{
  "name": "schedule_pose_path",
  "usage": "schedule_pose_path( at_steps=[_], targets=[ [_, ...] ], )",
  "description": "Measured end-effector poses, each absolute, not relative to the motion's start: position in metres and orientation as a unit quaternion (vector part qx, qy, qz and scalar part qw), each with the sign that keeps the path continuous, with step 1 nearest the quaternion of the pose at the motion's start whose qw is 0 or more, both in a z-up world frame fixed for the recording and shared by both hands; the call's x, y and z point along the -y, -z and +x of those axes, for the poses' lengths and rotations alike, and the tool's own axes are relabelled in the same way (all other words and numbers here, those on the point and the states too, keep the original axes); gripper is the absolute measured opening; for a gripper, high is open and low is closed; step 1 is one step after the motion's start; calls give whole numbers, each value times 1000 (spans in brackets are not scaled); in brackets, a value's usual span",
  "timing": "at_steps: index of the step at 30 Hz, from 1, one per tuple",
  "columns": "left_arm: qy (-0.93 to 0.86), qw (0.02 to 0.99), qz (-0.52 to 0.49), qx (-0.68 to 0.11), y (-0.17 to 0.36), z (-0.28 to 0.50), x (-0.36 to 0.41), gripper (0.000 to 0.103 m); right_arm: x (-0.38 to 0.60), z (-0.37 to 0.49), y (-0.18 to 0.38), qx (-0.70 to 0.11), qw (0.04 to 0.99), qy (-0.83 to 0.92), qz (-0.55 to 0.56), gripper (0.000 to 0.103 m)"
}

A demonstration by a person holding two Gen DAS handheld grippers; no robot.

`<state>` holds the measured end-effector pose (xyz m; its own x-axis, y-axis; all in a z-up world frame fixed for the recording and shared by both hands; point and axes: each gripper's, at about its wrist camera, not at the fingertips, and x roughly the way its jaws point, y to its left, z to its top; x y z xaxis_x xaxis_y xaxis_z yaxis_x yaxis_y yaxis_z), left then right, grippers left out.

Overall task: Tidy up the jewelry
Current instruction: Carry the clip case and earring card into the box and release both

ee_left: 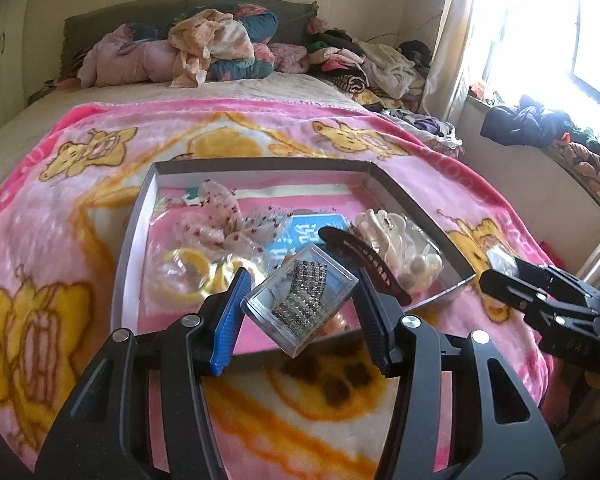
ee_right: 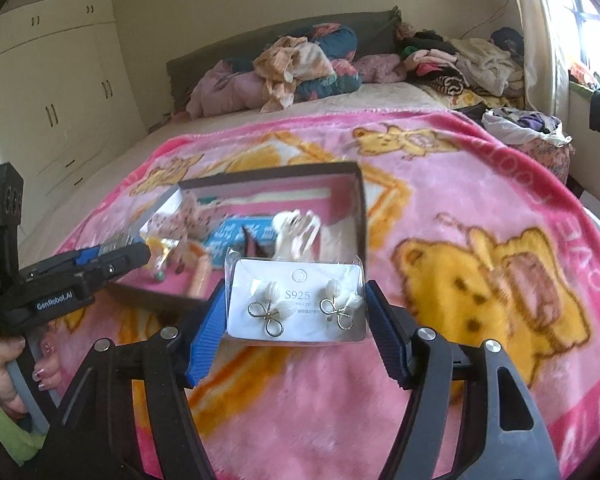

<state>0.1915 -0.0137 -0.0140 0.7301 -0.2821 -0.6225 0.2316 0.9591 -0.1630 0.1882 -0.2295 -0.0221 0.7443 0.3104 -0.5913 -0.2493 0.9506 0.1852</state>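
My left gripper (ee_left: 300, 300) is shut on a small clear plastic box (ee_left: 300, 298) with a rhinestone band inside, held tilted above the near edge of the open cardboard box (ee_left: 256, 166). My right gripper (ee_right: 296, 304) is shut on a white earring card (ee_right: 300, 300) in a clear sleeve, with two flower-shaped earrings on it. The card hangs above the pink blanket, just in front of the cardboard box (ee_right: 360, 208). That box holds a sheer bow, a brown hair clip (ee_left: 360, 254), cream claw clips (ee_left: 400, 240) and a blue card. The left gripper's body (ee_right: 72, 272) shows at left in the right wrist view.
A pink bear-print blanket (ee_left: 80, 208) covers the bed. Piled clothes and pillows (ee_left: 204, 48) lie at the headboard. A bright window and a cluttered ledge (ee_left: 540, 128) are on the right. Cream wardrobes (ee_right: 52, 92) stand on the left. A person's hand (ee_right: 8, 376) holds the left gripper's handle.
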Motion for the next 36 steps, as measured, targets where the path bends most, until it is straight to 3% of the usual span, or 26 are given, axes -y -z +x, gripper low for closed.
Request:
schedule_pose_path(
  at_steps=[36],
  targets=[
    [130, 924, -30, -360, 35, 236, 31, 43, 209, 276, 27, -351, 923, -159, 19, 64]
  ],
)
